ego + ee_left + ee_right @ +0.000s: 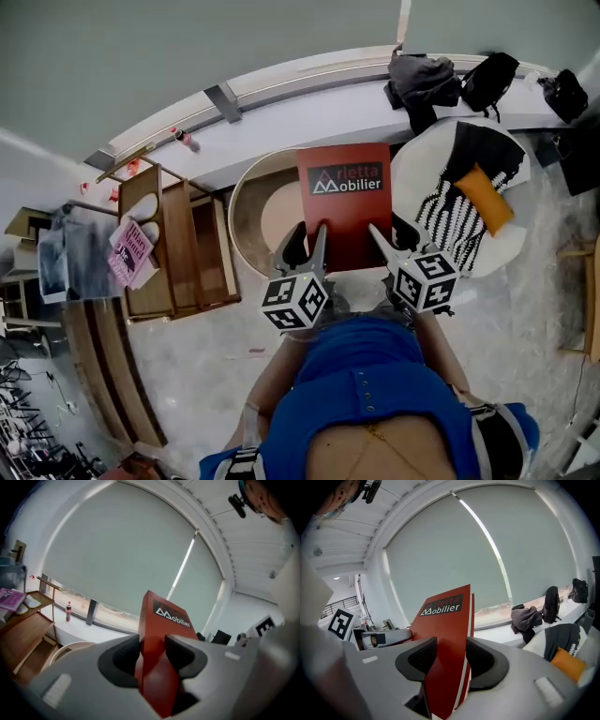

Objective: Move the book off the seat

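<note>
Holding the red book (343,202) by its near edge, I have the left gripper (305,246) on its left corner and the right gripper (394,246) on its right corner, each set of jaws pinching the cover between its pads. Two grips make sense to me: a wide, flat book carried from one corner would sag or twist. In the head view the book lies over the round beige seat (251,220), between me and the window ledge (309,112), so I judge it lifted but not yet carried clear. That view alone shows where it could go, such as the wooden shelf (178,248) on the left or the second chair (417,173) with its striped cushion (459,211) on the right. The gripper views show little of the seat, but only they show the pads pressed on both faces and the book's far end raised free against the window blind (126,559).
</note>
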Available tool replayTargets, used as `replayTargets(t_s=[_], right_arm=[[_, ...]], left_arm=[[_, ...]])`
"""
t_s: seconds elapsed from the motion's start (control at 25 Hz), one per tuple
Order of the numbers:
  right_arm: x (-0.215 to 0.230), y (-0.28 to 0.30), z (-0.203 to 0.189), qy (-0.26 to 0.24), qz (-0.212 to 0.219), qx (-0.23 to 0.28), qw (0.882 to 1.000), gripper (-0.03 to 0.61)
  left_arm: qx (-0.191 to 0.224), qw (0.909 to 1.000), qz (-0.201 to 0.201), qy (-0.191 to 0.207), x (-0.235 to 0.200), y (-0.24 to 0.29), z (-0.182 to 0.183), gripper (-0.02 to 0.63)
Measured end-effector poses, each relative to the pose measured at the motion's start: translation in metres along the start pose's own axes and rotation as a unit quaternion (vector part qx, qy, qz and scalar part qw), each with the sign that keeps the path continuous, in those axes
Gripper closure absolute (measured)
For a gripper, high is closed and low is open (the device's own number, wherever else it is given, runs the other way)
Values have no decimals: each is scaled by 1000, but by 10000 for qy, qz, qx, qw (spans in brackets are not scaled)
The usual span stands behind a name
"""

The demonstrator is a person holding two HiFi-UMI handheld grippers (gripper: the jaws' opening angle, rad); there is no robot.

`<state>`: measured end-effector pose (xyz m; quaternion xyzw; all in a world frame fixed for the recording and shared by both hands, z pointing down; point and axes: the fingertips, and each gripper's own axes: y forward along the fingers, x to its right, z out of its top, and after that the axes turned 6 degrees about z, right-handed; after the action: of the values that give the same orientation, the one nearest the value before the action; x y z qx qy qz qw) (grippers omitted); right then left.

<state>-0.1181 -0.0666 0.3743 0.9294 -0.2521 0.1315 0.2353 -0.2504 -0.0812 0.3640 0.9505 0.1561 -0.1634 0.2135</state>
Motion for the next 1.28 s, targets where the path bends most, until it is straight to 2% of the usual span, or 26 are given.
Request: replayTargets(t_s=[0.2,0.48,0.8,1.28], right_arm=[[-64,57,-6,-235,511,-222,9982,399],[-122,103,-9,-534,1052,-562,9914,399],[-130,115,-4,-710,1405,-737,9848,399],[-116,121,14,-888,1784,-852,9762,399]], left_arm=[[219,9982,510,-220,-78,-32,17,453],[426,9915,1074,-591,-141,-66,30,453],[601,9839,1462,-832,-149,-73,32,453],[839,9740,1863,-983,-134,-66,39,453]])
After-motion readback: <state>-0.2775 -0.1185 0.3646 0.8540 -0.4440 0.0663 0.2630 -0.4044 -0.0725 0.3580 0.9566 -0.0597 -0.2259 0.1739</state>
